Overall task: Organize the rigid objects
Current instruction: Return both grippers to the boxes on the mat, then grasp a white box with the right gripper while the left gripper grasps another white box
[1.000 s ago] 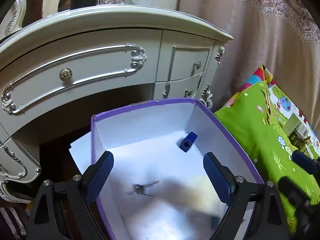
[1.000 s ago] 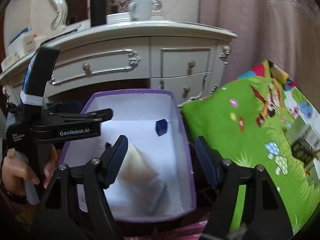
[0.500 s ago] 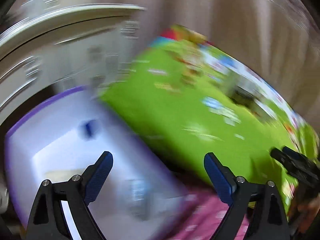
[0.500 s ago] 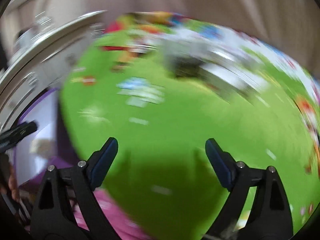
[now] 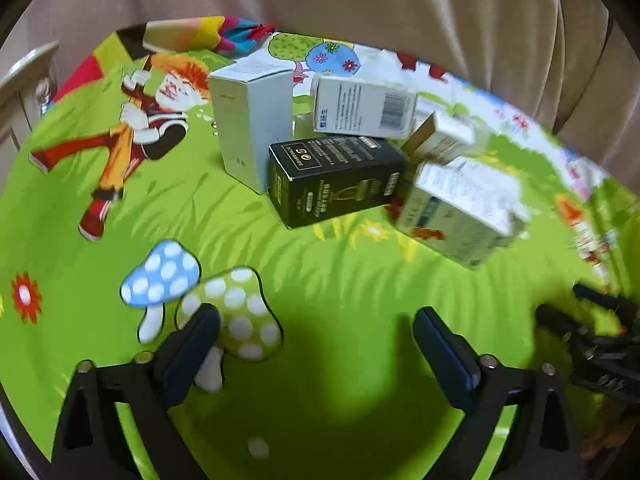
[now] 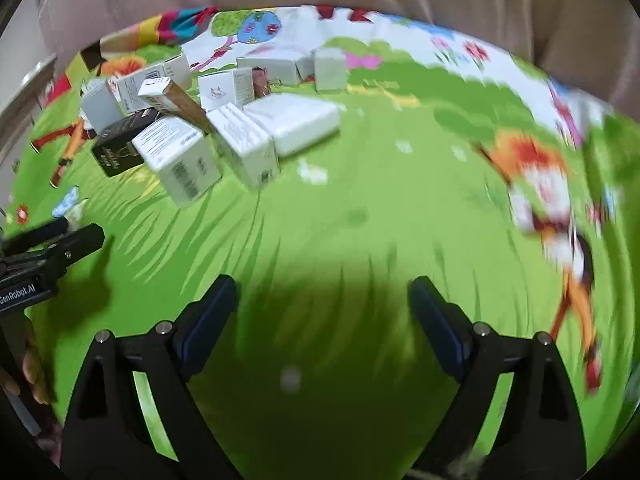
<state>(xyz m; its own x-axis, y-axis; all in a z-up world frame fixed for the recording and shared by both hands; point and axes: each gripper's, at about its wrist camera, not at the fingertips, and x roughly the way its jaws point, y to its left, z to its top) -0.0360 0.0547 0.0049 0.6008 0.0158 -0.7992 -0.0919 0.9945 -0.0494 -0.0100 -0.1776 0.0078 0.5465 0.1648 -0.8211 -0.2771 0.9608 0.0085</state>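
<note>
Several small cartons lie in a heap on a green cartoon-print bedspread (image 5: 320, 272). In the left wrist view a black box (image 5: 336, 178) lies in the middle, with a tall white box (image 5: 252, 120) to its left, a barcode box (image 5: 364, 106) behind it and a white-green box (image 5: 460, 216) to its right. My left gripper (image 5: 316, 344) is open and empty, short of the black box. In the right wrist view the heap (image 6: 192, 120) sits at the upper left, with a flat white box (image 6: 296, 120). My right gripper (image 6: 322, 312) is open and empty over bare bedspread.
A beige curtain (image 5: 400, 8) hangs behind the bed. A white dresser edge (image 5: 24, 76) shows at the far left. The right gripper's tips (image 5: 592, 328) show at the right in the left wrist view; the left gripper's body (image 6: 44, 256) shows at the left in the right wrist view.
Both grippers have swung right, from the purple-rimmed box by the dresser to over the bedspread facing the cartons. Both stay open and empty.
</note>
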